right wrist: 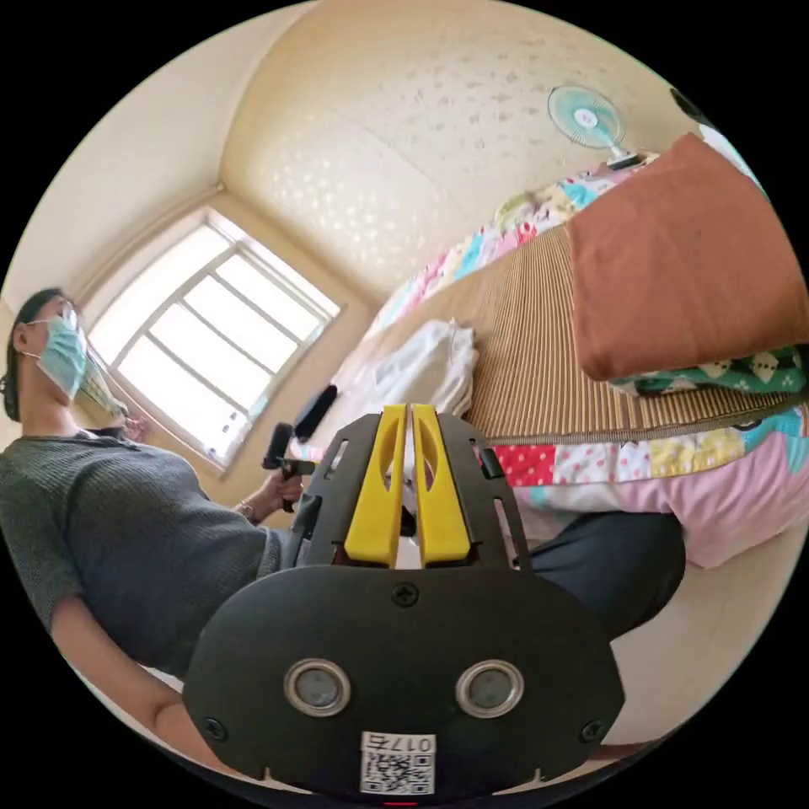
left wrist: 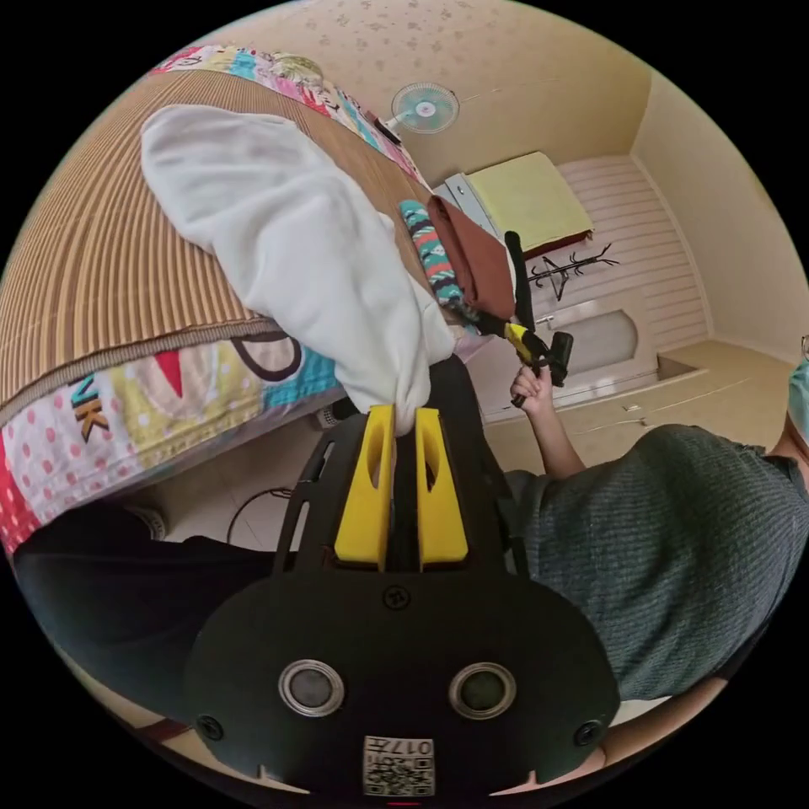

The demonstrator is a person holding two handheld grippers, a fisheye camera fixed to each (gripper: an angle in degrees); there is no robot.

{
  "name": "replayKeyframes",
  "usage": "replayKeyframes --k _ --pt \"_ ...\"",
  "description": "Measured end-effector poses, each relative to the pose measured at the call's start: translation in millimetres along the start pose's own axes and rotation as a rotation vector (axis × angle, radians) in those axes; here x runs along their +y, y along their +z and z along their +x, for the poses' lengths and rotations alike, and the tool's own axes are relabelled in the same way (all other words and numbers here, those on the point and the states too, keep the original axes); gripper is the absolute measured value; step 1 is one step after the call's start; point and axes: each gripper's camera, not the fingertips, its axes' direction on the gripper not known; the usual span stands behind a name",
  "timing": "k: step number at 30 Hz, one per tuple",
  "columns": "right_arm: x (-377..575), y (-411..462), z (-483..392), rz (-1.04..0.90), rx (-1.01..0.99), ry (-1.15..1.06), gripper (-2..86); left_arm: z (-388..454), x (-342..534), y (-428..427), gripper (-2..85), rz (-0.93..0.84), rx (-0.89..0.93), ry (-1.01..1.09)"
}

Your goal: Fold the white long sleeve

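Here the white long sleeve (left wrist: pixel 286 244), soft and thickly bunched, droops from the ribbed woven mat (left wrist: pixel 101 270) over the bed's patchwork-printed edge (left wrist: pixel 160 413), its lower end gathered to a narrow twist pinched between the smooth yellow jaws of the left gripper (left wrist: pixel 404 417). In the right gripper view the right gripper (right wrist: pixel 407 413) has its yellow jaws pressed nearly together with only a pale sliver between them, and whether they grip cloth there I cannot tell. A rust-brown folded cloth (right wrist: pixel 683 261) sits on a patterned teal one (right wrist: pixel 725 371) at the mat's edge, well apart from the white garment, with bare mat between them.
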Motion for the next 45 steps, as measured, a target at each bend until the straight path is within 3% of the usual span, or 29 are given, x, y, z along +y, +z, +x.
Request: replayKeyframes --k 4,9,13,16,20,23,28,34,36,40,42,45 --pt "-22.2 57.3 23.8 -0.129 -0.044 0.089 10.7 0.1 1.7 -42.2 3.4 0.059 -0.020 0.042" --pt "-38.1 120.2 54.3 -0.205 -0.124 0.171 11.1 12.6 -18.4 -115.2 4.7 0.209 -0.066 0.087" --pt "-29.8 109.1 72.3 -0.047 -0.284 0.267 9.2 33.0 -36.8 -117.5 6.5 0.211 -0.098 0.121" --pt "-21.1 102.3 80.3 -0.094 -0.265 0.313 6.0 42.7 -53.5 -91.8 6.6 0.160 -0.118 0.133" --pt "-15.1 82.6 72.3 -0.086 -0.259 0.233 3.8 35.1 -81.5 -45.7 6.5 0.053 -0.134 0.073" --pt "-19.6 72.0 67.1 -0.043 -0.376 0.180 3.5 34.6 -99.4 -43.1 6.7 0.074 -0.068 0.095" --pt "-38.3 93.6 41.2 -0.146 -0.498 0.035 4.1 34.7 -131.9 -59.6 12.5 0.106 -0.192 0.050" --pt "-36.5 123.5 20.2 -0.263 -0.531 -0.033 2.8 -4.1 -150.4 -44.9 16.3 -0.033 -0.424 -0.081" --pt "-32.1 123.9 20.7 -0.281 -0.536 -0.024 2.4 -31.3 -141.1 -48.8 5.9 -0.024 -0.308 -0.118" --pt "-26.3 82.5 30.1 -0.193 -0.665 -0.035 1.4 -40.5 -120.6 -87.2 2.3 0.093 -0.084 0.069" --pt "-27.5 51.8 33.6 -0.140 -0.738 -0.068 1.0 -27.6 -101.7 -134.6 1.3 0.199 0.039 0.277" --pt "-26.3 -3.5 28.8 -0.069 -0.657 -0.165 0.8 -18.2 -90.2 -207.1 0.4 0.328 0.250 0.409"
